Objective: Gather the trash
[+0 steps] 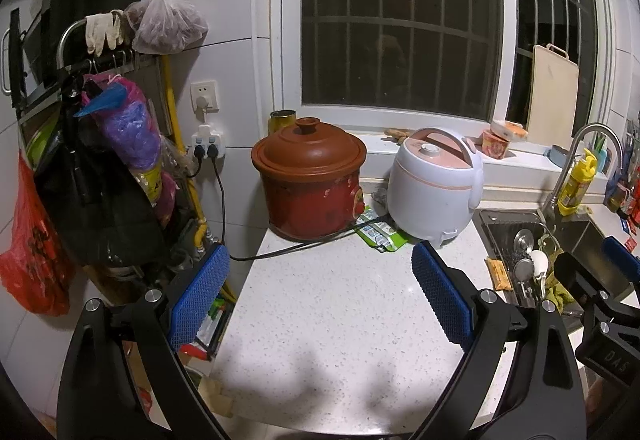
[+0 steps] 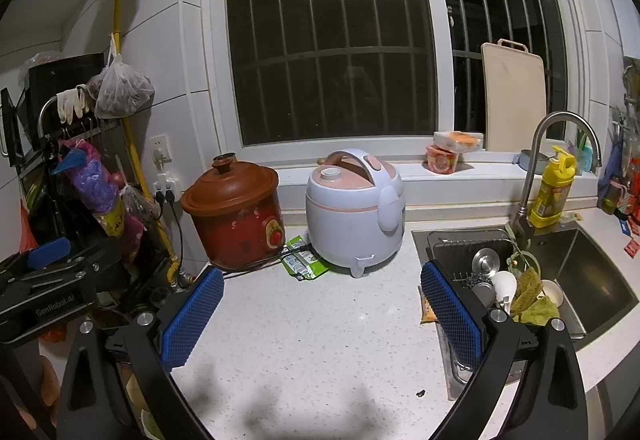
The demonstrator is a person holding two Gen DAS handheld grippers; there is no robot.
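Centre frame, crinkly green wrapper [image 2: 303, 265] lies flat btwn pots, long axis diagonal; left gripper [image 1: 320, 296] & right gripper [image 2: 320, 316] both spread wide, empty.

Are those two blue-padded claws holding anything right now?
No. The left claw and the right claw are both open, with only the white speckled stone countertop showing between their blue pads. Nothing is gripped.

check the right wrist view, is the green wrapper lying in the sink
No, the green wrapper lies on the counter between the red crock pot and the rice cooker, left of the sink.
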